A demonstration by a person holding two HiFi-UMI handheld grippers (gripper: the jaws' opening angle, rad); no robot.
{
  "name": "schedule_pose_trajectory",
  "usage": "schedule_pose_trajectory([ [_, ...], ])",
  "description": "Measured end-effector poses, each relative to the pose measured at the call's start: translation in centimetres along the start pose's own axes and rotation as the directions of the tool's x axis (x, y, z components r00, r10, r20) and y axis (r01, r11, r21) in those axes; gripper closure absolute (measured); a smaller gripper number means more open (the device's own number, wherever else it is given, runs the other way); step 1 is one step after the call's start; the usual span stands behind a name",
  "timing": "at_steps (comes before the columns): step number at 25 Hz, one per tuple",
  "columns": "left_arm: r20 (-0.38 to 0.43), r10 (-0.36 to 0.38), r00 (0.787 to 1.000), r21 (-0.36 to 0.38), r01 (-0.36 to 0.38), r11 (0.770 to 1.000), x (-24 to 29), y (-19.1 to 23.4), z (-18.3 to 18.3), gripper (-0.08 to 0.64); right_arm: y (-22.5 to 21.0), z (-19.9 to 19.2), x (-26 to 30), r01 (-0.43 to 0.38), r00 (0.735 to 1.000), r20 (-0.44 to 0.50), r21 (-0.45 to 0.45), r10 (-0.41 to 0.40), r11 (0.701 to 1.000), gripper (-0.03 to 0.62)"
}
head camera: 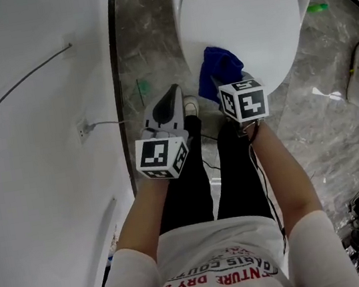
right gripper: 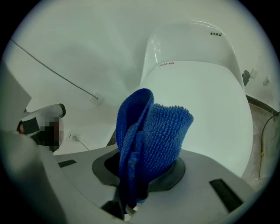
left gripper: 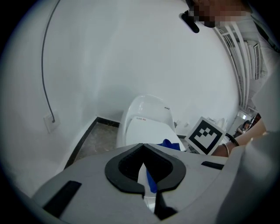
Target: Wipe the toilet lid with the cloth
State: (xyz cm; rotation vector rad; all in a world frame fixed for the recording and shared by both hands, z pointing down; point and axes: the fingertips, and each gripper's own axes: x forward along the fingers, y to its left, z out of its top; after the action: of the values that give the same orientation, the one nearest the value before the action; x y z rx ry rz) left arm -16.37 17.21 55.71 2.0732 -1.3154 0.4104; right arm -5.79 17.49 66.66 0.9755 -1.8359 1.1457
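Note:
The white toilet lid [head camera: 241,21] is down, straight ahead of me. My right gripper [head camera: 228,92] is shut on a folded blue cloth [head camera: 221,71], which hangs at the lid's near left edge. In the right gripper view the cloth [right gripper: 153,135] stands up out of the right gripper [right gripper: 138,173] and hides its jaw tips, with the lid [right gripper: 205,100] behind. My left gripper [head camera: 173,95] is held left of the toilet over the floor, its jaws together with nothing in them. In the left gripper view the left gripper [left gripper: 143,148] points at the lid [left gripper: 148,131] and the cloth [left gripper: 168,143].
A white wall [head camera: 34,162] with a socket [head camera: 83,129] and a cable runs along the left, edged by a dark baseboard [head camera: 119,81]. The floor [head camera: 144,50] is grey marble. A hose [head camera: 355,57] and a green item [head camera: 318,8] lie right of the toilet. The person's legs [head camera: 239,177] stand below.

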Motion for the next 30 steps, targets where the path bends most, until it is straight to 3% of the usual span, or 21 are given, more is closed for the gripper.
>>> schedule_pose_trajectory([
  [8,-0.009,-0.004,1.0,0.011,0.005,1.0,3.0,-6.8,-1.8,0.554,-7.2,-3.3,-3.9,0.009,0.999,0.034,0.053,-0.011,0.999,0.499],
  [17,-0.002,-0.016,1.0,-0.004,0.016,1.0,5.6,-15.0,-3.4,0.554,-14.6,-7.3,-7.5,0.045,0.999,0.019,0.046,-0.046,0.998,0.499],
  [23,-0.007,0.006,1.0,0.011,-0.006,1.0,6.8,-17.2,-4.8,0.554,-18.3,-9.0,-8.6,0.04,0.999,0.029,0.038,-0.041,0.998,0.499],
  [30,-0.015,0.01,1.0,0.006,-0.01,1.0,8.5,-19.8,-6.1,0.554,-23.2,-11.3,-9.7,0.116,0.993,0.012,0.125,-0.118,0.985,0.499],
])
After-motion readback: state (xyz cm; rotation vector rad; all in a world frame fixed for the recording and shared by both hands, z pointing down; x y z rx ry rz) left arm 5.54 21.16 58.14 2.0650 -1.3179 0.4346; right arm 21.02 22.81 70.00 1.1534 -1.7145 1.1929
